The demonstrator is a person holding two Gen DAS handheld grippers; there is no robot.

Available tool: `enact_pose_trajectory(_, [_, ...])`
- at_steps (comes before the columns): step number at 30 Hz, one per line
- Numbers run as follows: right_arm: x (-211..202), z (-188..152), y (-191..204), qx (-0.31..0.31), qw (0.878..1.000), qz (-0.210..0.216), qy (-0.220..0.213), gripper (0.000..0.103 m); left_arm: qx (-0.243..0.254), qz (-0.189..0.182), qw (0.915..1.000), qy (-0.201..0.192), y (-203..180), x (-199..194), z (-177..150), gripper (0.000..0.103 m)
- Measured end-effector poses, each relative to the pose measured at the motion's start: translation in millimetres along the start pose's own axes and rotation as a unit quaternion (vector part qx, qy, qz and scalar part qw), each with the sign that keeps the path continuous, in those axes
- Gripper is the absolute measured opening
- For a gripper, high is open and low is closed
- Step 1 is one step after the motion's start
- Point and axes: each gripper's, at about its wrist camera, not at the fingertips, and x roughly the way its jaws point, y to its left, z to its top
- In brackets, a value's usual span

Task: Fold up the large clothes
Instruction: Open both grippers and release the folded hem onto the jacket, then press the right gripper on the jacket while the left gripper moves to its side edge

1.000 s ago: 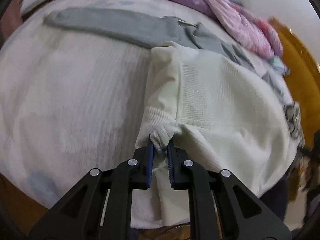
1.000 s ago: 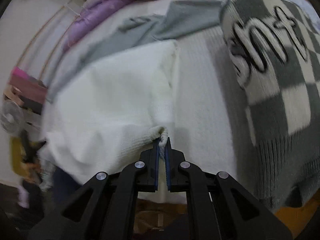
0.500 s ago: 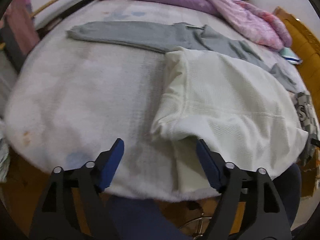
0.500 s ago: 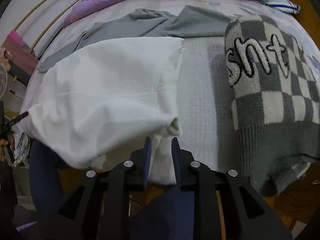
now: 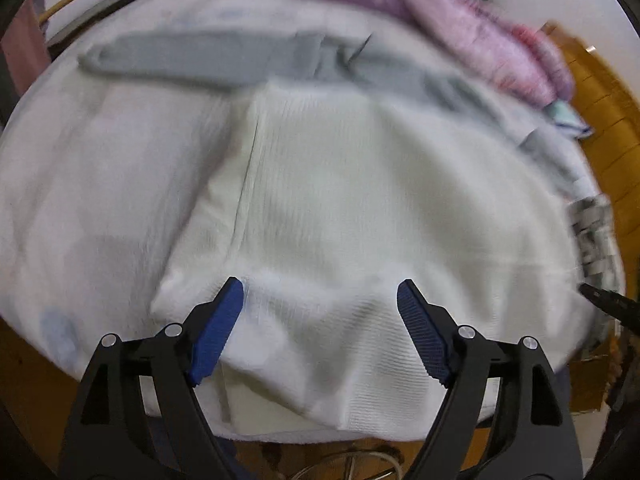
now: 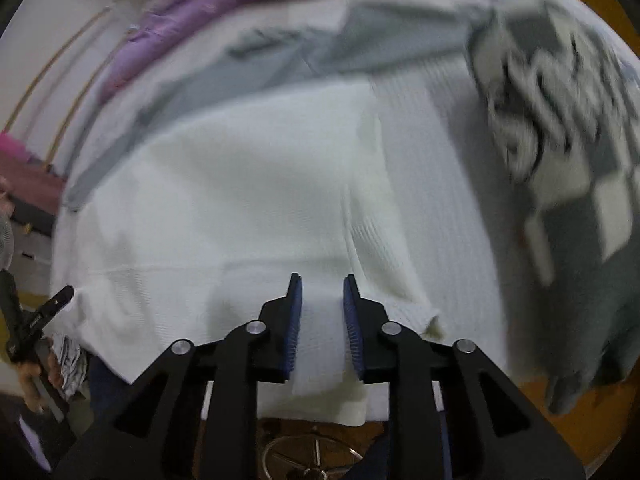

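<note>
Now I am hovering both empty, parted hand-held grippers, left (image 5: 320, 312) wider than right (image 6: 319, 304), over the part-folded white garment (image 5: 360, 200) at the bed's (image 5: 100, 168) near edge.

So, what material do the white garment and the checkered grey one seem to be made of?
White garment: likely a cotton waffle or rib knit, matte, with fine textured rows. Checkered sweater: probably a thicker, fuzzy knit, though blur leaves it open.

Left gripper (image 5: 320, 312) is spread wide, blue pads (image 5: 214, 332) holding nothing, hovering low in the frame over the near edge of the white garment (image 5: 360, 208). Grey garment (image 5: 224, 60) stretches across the upper frame, purple-pink bedding (image 5: 460, 28) behind it. Everything's kinda blurry.
</note>
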Motion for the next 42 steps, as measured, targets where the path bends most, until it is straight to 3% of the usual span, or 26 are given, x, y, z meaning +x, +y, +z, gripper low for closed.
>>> enact_pose_trajectory(3, [23.2,-21.8,-8.4,0.014,0.999,-0.012,0.030,0.016,-0.005,0.012,0.9995,0.030,9.4,21.3,-18.4,0.080])
enact_pose_trajectory(6, [30.5,-38.4,-12.2,0.012,1.000,-0.015,0.022,0.015,0.006,0.013,0.9996,0.023,13.4,25.2,-26.8,0.080])
enact_pose_trajectory(11, [26.0,-32.0,-4.8,0.003,0.998,-0.040,0.040,0.015,0.014,0.026,0.9991,0.032,12.4,24.3,-22.7,0.080])
enact_pose_trajectory(16, [10.0,-29.1,32.0,-0.020,0.999,0.024,0.039,0.015,0.003,0.010,0.9996,0.026,14.4,25.1,-24.2,0.080])
enact_pose_trajectory(20, [51.4,-45.9,29.8,-0.023,0.995,-0.002,0.092,0.007,-0.016,-0.010,0.9995,0.023,23.9,22.6,-23.3,0.080])
enact_pose_trajectory(22, [52.5,-46.4,18.7,0.002,0.997,0.023,0.080,0.006,-0.027,-0.022,0.9991,0.024,27.3,20.3,-22.2,0.081])
enact_pose_trajectory(24, [44.7,-38.5,24.1,0.002,0.996,0.019,0.087,0.009,-0.042,-0.043,0.9979,0.023,33.0,18.4,-22.5,0.083])
enact_pose_trajectory(26, [27.5,-26.6,39.1,-0.006,0.997,0.037,0.067,0.009,-0.053,-0.049,0.9973,0.019,36.1,14.1,-24.3,0.083])
enact_pose_trajectory(31, [4.3,29.7,130.1,-0.071,0.993,0.097,0.013,0.009,-0.047,-0.039,0.9981,0.013,30.1,15.1,-28.2,0.086])
enact_pose_trajectory(35, [29.3,73.3,189.0,-0.097,0.992,0.081,-0.006,0.008,-0.043,-0.034,0.9984,0.011,30.0,14.6,-31.1,0.087])
enact_pose_trajectory(39, [62.1,95.2,205.4,-0.084,0.995,0.049,-0.003,0.006,-0.041,-0.042,0.9982,0.008,29.8,16.9,-30.4,0.089])
enact_pose_trajectory(42, [97.2,99.7,213.1,-0.071,0.997,0.028,0.025,0.002,-0.037,-0.046,0.9982,0.009,30.6,18.5,-31.3,0.090])
